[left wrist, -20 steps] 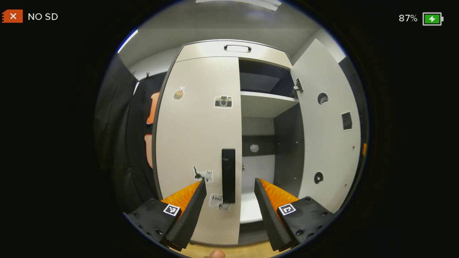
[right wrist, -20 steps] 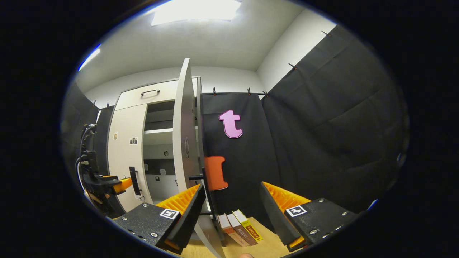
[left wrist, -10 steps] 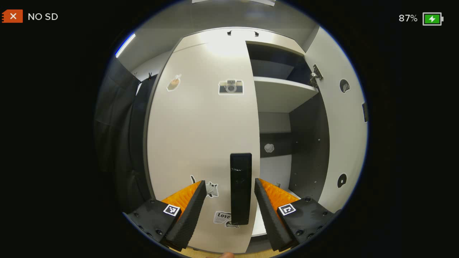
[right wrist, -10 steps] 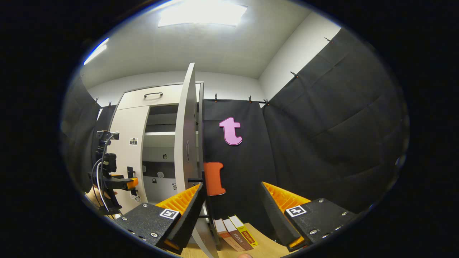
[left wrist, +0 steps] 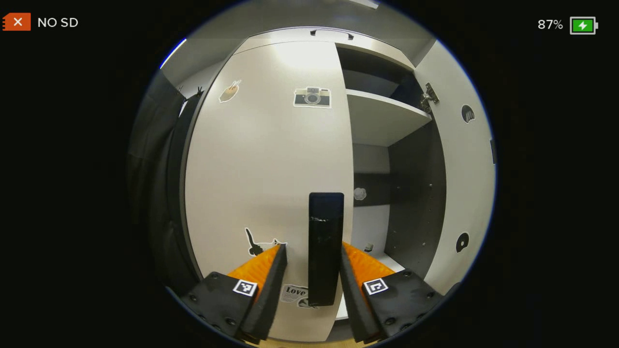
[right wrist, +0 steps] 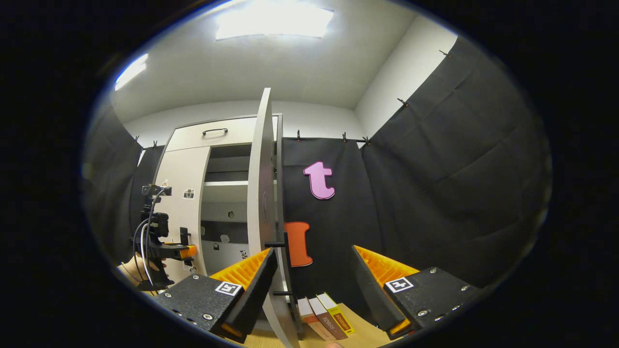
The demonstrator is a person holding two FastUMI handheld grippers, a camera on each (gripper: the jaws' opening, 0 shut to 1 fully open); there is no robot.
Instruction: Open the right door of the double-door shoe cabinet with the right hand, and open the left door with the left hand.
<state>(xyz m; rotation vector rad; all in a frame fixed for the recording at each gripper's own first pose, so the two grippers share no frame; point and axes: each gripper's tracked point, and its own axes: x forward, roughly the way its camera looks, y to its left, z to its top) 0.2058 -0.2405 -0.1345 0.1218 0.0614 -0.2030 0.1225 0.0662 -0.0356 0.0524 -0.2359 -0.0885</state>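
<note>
Left door (left wrist: 261, 159) shut, handle (left wrist: 325, 249) btwn left tongs (left wrist: 312, 270), fingers apart, not clamped. Right door (right wrist: 263, 203) swung open; right tongs (right wrist: 312, 282) open, empty.

- You are working in a recording booth, not a lived-in home: black cloth (right wrist: 435, 169) hangs clipped along a rail on the walls.
- The pale shoe cabinet (left wrist: 261, 159) stands as a set piece against that cloth; stickers (left wrist: 312, 97) dot its closed door.
- Your cabinet shelves (left wrist: 382, 121) are bare, like a prop.
- Overhead you have a flat ceiling light panel (right wrist: 273, 21) and plain white walls.
- A few books (right wrist: 326, 316) lie on the light wood floor.
</note>
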